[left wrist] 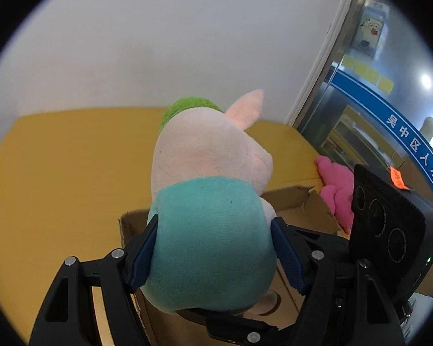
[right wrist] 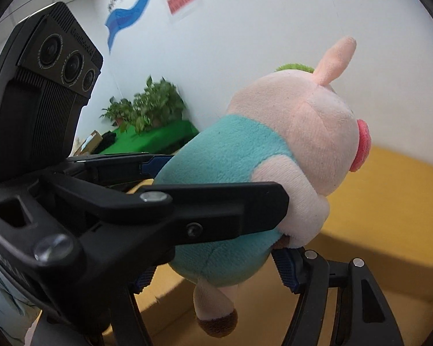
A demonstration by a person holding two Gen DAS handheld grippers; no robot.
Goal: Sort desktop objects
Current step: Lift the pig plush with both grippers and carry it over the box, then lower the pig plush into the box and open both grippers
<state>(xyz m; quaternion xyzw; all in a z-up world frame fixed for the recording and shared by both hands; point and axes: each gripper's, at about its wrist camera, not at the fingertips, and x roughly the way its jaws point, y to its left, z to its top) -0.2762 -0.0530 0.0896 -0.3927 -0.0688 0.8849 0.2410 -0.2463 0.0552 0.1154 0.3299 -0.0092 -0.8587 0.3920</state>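
Operator: Plush pig (left wrist: pixel 210 201), status and location?

Technician: It has a pink head, a teal body and a green tuft behind the head. It is held in the air above the open cardboard box (left wrist: pixel 300 201), which sits on the yellow tabletop (left wrist: pixel 66 173). One foot with a brown sole hangs down over the box interior.

Operator: Left gripper (left wrist: pixel 213 253) condition?

Technician: Clamped on the plush pig. Both blue pads (left wrist: pixel 143 256) press into the teal body, one on each side, and the fabric bulges between them.

Operator: Right gripper (right wrist: pixel 216 271) condition?

Technician: Also closed on the plush pig. Its blue pads (right wrist: pixel 285 265) bear against the lower part of the teal body, near the legs. In the right wrist view, the left gripper's black finger crosses in front of the toy.

Operator: Other items in the work area?

Technician: A bright pink plush toy (left wrist: pixel 336 187) lies on the tabletop just beyond the box's torn flap. Potted plants (right wrist: pixel 147 106) stand on a green surface by the far wall, well apart from the box.
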